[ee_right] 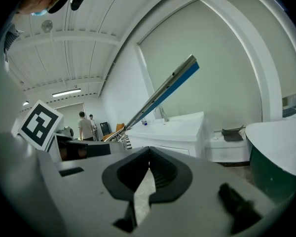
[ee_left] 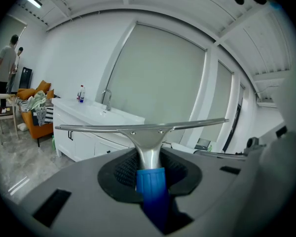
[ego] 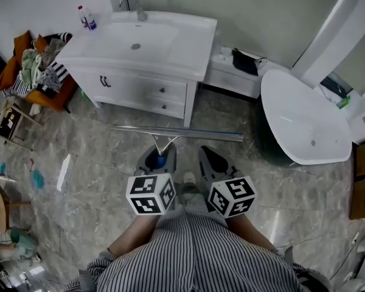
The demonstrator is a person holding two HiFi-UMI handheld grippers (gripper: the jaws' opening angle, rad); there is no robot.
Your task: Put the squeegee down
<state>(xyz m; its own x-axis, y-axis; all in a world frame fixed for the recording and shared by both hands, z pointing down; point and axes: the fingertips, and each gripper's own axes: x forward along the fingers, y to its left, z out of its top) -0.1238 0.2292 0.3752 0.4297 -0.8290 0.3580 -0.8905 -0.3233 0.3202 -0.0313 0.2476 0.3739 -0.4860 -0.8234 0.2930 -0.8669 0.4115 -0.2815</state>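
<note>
The left gripper (ego: pixel 160 157) is clamped on the blue handle of the squeegee (ego: pixel 188 133) and holds it off the floor in front of the vanity (ego: pixel 140 89), blade level. Beside it, the right gripper (ego: pixel 212 160) has its jaws closed together on nothing. A bottle (ego: pixel 87 18) stands by the sink (ego: pixel 191 41). Clothes (ego: pixel 39 62) are heaped in the orange chair (ego: pixel 52 97).

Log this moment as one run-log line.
left gripper: shut on squeegee | right gripper: shut, empty | squeegee: not yet set down
</note>
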